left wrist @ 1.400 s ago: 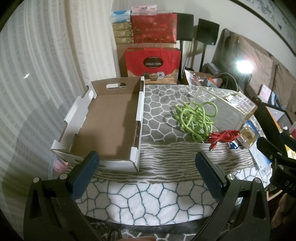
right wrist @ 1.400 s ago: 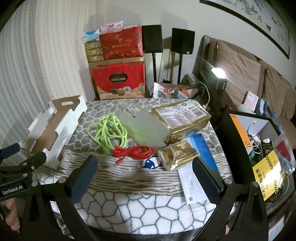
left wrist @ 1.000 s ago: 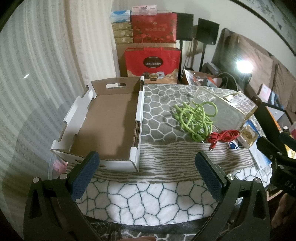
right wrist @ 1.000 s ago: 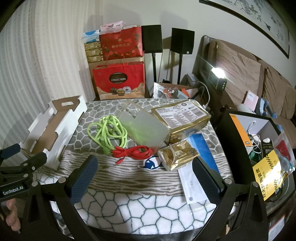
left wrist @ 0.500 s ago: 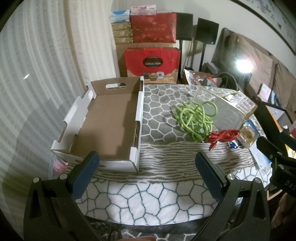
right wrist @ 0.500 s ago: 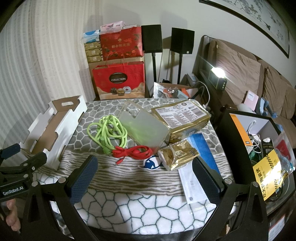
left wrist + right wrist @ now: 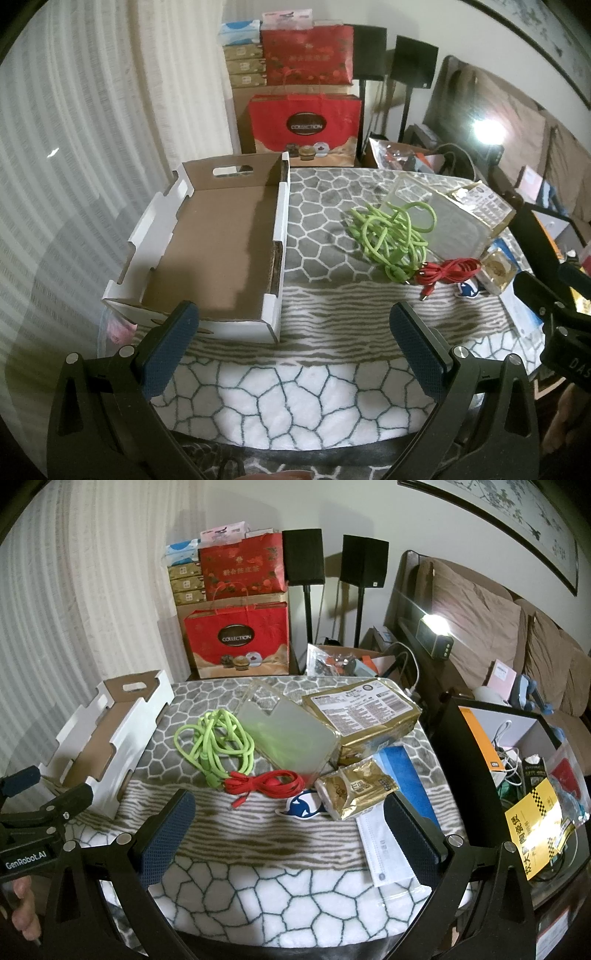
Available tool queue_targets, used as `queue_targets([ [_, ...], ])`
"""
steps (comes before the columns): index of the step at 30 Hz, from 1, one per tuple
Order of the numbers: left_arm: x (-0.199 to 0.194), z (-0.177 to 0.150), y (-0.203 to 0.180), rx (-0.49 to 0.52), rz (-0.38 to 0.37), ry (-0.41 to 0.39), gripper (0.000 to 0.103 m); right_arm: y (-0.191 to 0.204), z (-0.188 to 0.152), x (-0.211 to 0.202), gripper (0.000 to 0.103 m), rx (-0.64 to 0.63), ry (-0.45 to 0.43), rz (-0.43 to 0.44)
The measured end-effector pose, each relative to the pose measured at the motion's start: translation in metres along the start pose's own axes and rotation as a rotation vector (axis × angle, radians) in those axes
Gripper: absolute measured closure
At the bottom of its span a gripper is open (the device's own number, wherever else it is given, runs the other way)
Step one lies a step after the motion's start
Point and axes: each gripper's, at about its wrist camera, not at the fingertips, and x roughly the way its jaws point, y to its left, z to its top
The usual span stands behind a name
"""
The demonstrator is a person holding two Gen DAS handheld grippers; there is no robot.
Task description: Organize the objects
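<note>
An empty white cardboard tray [image 7: 155, 221] [image 7: 122, 731] with a brown inside lies on the left of the table. To its right sit a green cord bundle [image 7: 391, 236] [image 7: 218, 742], a red cable [image 7: 447, 271] [image 7: 269, 784], a translucent pouch [image 7: 291, 734], a large gold packet [image 7: 362, 712], a small gold packet [image 7: 354, 788] and a blue-and-white sticker [image 7: 304, 806]. My left gripper [image 7: 291, 347] hangs open over the table's near edge, in front of the tray. My right gripper [image 7: 288, 830] is open too, near the front edge, holding nothing.
A blue folder [image 7: 406, 771] and a packaged face mask [image 7: 384, 849] lie at the table's right edge. Red gift bags [image 7: 236, 642] and stacked boxes stand behind the table. A black-framed bin of clutter [image 7: 517, 768] is at the right, a curtain at the left.
</note>
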Motion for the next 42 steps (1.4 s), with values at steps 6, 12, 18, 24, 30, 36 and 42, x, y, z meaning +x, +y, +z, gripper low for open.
queue_targets([
  [6,0.006,0.006,0.017,-0.005,0.021,-0.008,0.000,0.000,0.001,0.000,0.000,0.001,0.001,0.000],
  [12,0.015,0.025,0.056,-0.007,0.110,-0.020,0.000,0.007,0.007,0.002,0.000,-0.010,0.000,0.016],
  [18,0.031,0.042,0.107,-0.063,0.150,-0.023,0.000,0.024,0.025,0.018,0.000,-0.030,0.006,0.050],
  [24,0.058,0.054,0.150,-0.085,0.176,0.003,0.001,0.051,0.041,0.038,0.000,-0.051,0.038,0.123],
  [30,0.086,0.065,0.186,-0.135,0.136,0.060,0.011,0.083,0.059,0.062,0.002,-0.084,0.074,0.185],
  [36,0.104,0.074,0.198,-0.151,0.089,0.107,0.027,0.118,0.071,0.094,0.012,-0.098,0.131,0.253],
  [42,0.122,0.074,0.201,-0.160,0.026,0.169,0.045,0.146,0.074,0.125,0.024,-0.110,0.202,0.292],
])
